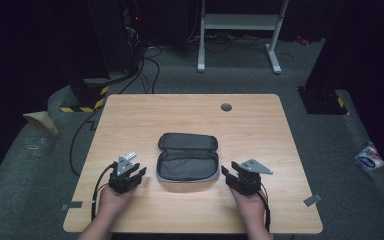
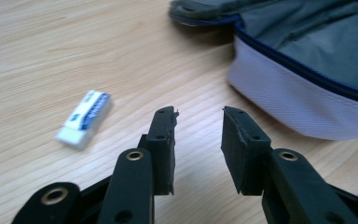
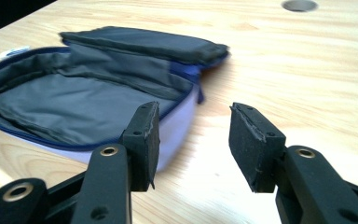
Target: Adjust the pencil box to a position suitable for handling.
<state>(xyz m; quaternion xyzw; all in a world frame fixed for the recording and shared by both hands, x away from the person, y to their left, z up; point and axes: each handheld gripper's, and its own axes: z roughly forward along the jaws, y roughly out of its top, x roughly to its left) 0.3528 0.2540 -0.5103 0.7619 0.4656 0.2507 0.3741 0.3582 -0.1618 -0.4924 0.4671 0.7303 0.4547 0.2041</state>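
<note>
Wooden worktop (image 1: 130, 115), pale and rectangular, seen from above, with a round cable hole (image 1: 226, 107) near the far edge. At the centre, an open pencil case (image 1: 187, 157), dark grey inside with a pale lilac outer wall and blue zip edge, lid folded back flat toward the far side; nothing to be seen inside it. Long axis running left to right across the worktop, between the two hands.

Left gripper (image 1: 128, 173) just beside the case's near left corner, held low over the wood; fingers (image 2: 164, 140) spread apart with a clear gap, pinching nothing. Right gripper (image 1: 241, 176) just beside the near right corner, fingers (image 3: 143, 140) likewise parted and empty, aimed toward the case's short right end.

Smallest thing: a white eraser (image 2: 84, 118) in a blue and white sleeve, lying flat on the wood, ahead and to the left of the left gripper, apart from the case, angled diagonally in the left gripper view. Nearer the left hand by far. Likely next: left fingers swinging left to straddle the eraser's narrow width, then carrying it right into the open case.
</note>
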